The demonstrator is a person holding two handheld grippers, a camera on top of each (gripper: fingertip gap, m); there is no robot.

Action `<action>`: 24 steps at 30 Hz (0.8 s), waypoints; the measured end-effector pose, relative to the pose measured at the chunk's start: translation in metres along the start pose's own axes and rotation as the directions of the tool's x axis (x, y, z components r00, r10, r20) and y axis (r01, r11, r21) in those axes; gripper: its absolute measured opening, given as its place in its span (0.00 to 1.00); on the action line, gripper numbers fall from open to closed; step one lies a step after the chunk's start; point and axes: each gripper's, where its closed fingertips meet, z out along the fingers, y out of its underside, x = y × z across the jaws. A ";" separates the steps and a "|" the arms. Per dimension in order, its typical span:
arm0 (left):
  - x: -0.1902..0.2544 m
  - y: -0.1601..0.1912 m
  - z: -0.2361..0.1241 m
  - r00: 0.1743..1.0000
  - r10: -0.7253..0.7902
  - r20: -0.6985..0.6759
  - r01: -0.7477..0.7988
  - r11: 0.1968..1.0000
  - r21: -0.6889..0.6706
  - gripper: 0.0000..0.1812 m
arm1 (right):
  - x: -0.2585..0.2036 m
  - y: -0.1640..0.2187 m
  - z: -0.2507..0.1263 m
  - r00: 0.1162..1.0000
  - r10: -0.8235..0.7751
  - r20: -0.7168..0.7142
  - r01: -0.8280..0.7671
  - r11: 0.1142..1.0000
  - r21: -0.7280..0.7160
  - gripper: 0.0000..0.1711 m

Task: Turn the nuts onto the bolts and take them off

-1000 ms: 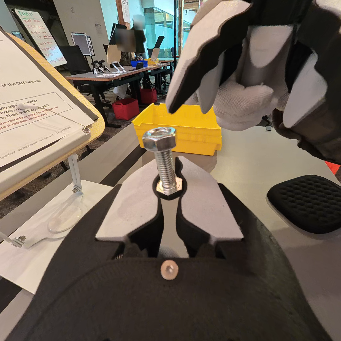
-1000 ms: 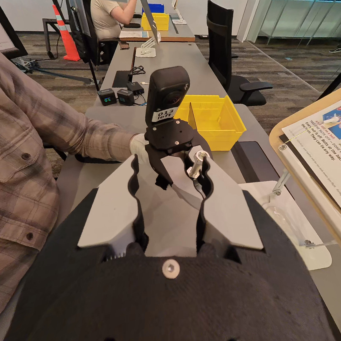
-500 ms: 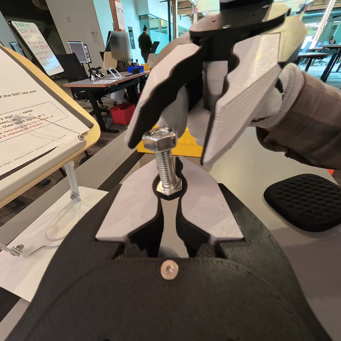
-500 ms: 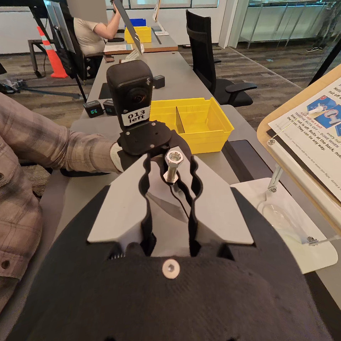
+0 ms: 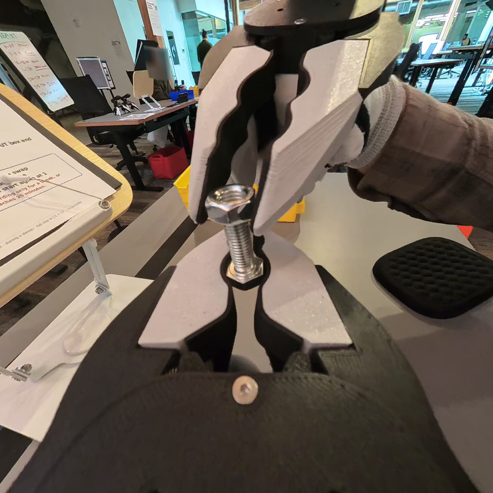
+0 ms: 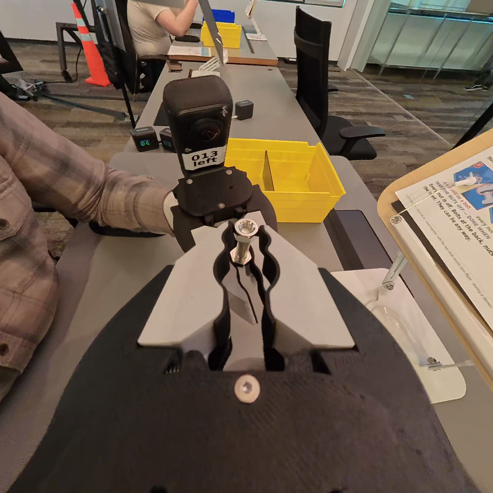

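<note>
Steel bolt point(image 5: 241, 248) stands upright, head pinched in left gripper point(image 5: 245, 272), which is pressed together on it; threaded end points up, long axis vertical, held in the air above the grey desk point(image 5: 346, 213), near its front edge. Nut point(image 5: 230, 204) sits at the bolt's top end. Right gripper point(image 5: 226, 221) straddles the nut, fingers spread, not yet clamped as far as I can tell. To do this well: close squarely on the nut flats, keep the twist in line with the bolt axis, left grip firm so the head can't spin
</note>
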 end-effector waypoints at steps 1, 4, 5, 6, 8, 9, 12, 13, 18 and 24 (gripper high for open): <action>-0.001 0.000 0.000 1.000 0.000 0.003 0.000 1.000 -0.002 0.06 | 0.000 0.000 0.000 1.000 0.005 0.005 -0.005 1.000 0.002 0.10; -0.005 0.002 0.000 1.000 -0.005 0.029 0.005 1.000 -0.005 0.06 | 0.003 0.001 0.002 0.999 0.031 -0.025 -0.030 0.999 0.016 0.10; -0.006 0.002 0.001 0.999 -0.007 0.033 0.007 1.000 -0.006 0.06 | 0.004 0.001 0.002 0.999 0.037 -0.040 -0.036 0.999 0.022 0.10; -0.006 0.003 0.001 0.999 -0.007 0.034 0.007 1.000 -0.008 0.06 | 0.004 0.001 0.002 0.998 0.042 -0.053 -0.041 0.999 0.027 0.10; -0.006 0.003 0.002 0.999 -0.012 0.034 0.012 1.000 -0.007 0.06 | 0.004 0.002 0.002 0.996 0.047 -0.072 -0.045 0.999 0.031 0.11; -0.006 0.003 0.002 0.999 -0.015 0.034 0.016 1.000 -0.005 0.06 | 0.003 0.002 0.002 0.996 0.050 -0.076 -0.048 0.998 0.035 0.14; -0.006 0.003 0.002 0.999 -0.016 0.033 0.016 1.000 -0.004 0.06 | 0.002 0.003 0.000 0.994 0.050 -0.094 -0.046 0.998 0.040 0.22; -0.005 0.002 0.002 0.999 -0.017 0.032 0.017 1.000 -0.002 0.06 | 0.003 0.003 -0.001 0.994 0.054 -0.099 -0.050 0.998 0.042 0.23; -0.007 0.000 0.001 0.999 -0.023 0.039 0.022 1.000 0.008 0.06 | 0.003 0.001 -0.008 0.990 0.088 -0.106 -0.078 0.993 0.093 0.23; -0.009 0.001 0.000 0.999 -0.028 0.044 0.028 1.000 0.007 0.06 | -0.006 -0.003 -0.013 0.990 0.100 -0.101 -0.086 0.987 0.136 0.23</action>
